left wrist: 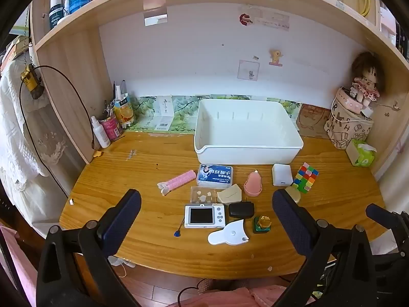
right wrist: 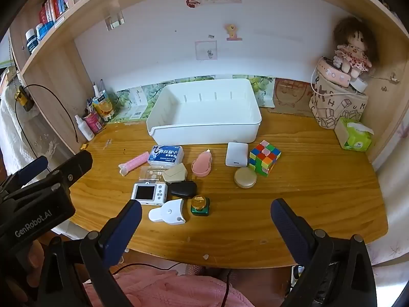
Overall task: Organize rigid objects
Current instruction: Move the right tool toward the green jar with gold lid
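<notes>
Glossy varnished wood desk [left wrist: 143, 168], smooth white plastic bin [left wrist: 245, 153], cloth doll [left wrist: 365, 79].

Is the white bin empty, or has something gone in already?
Empty: the white bin shows only bare floor and walls in both views.

I see a wooden desk [left wrist: 143, 168] set inside a shelving alcove. At its far centre rests a white bin [left wrist: 246, 151]. Just in front of the bin lie, left to right, a pink roller [left wrist: 179, 180], a blue-labelled box [left wrist: 215, 175], a pink pear-shaped item [left wrist: 253, 183], a white square block [left wrist: 282, 174] and a puzzle cube [left wrist: 305, 177]. Nearer to me lie a clear case [left wrist: 202, 195], a beige piece [left wrist: 230, 194], a white camera [left wrist: 204, 216], a black case [left wrist: 241, 209], a white scoop-shaped piece [left wrist: 228, 233], a green-based stamp [left wrist: 262, 223] and a round compact [right wrist: 245, 177]. At far left stand a spray bottle [left wrist: 100, 132] and pen cups [left wrist: 112, 125]; at far right, a fabric bag [left wrist: 347, 125] and a tissue pack [left wrist: 361, 153].
</notes>
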`<state>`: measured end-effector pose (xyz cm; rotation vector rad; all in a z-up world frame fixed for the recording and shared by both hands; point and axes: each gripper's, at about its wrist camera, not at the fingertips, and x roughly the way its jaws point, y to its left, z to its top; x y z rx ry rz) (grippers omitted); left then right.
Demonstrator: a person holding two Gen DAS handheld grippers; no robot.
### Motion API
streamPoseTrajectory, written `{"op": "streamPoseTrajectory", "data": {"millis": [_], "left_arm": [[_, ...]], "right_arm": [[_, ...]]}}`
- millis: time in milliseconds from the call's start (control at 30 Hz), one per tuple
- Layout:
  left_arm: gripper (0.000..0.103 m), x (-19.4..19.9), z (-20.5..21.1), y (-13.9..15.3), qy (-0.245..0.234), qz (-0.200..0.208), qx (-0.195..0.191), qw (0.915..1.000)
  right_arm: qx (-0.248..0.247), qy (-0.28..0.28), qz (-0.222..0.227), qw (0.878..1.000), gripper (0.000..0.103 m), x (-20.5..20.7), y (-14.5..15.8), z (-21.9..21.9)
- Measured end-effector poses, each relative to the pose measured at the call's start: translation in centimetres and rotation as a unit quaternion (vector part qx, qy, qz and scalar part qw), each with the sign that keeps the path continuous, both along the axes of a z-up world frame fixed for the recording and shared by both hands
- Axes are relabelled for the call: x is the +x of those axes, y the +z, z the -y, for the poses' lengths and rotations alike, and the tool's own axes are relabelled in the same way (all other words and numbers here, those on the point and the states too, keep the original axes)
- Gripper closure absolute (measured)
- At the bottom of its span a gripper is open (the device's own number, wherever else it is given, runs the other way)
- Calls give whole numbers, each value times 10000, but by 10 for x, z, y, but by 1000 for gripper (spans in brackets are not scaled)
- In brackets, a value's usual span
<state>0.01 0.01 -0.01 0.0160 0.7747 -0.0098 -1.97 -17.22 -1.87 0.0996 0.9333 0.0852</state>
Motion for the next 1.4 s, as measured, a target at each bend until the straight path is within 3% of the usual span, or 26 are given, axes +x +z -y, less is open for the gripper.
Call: {"op": "streamPoseTrajectory", "data": {"millis": [800, 1233, 1400], "left_arm": [[1, 8, -14, 4, -19, 60, -108, 9999], [1, 34, -40, 1, -258, 100, -359, 9990], [1, 50, -54, -5, -346, -95, -458, 9983]], "right_arm": [[76, -60, 48, 9999, 2, 5, -1, -5], [-111, -108, -22, 9999, 2, 23, -1, -42], [-177, -167, -149, 9996, 2, 29, -4, -59]]}}
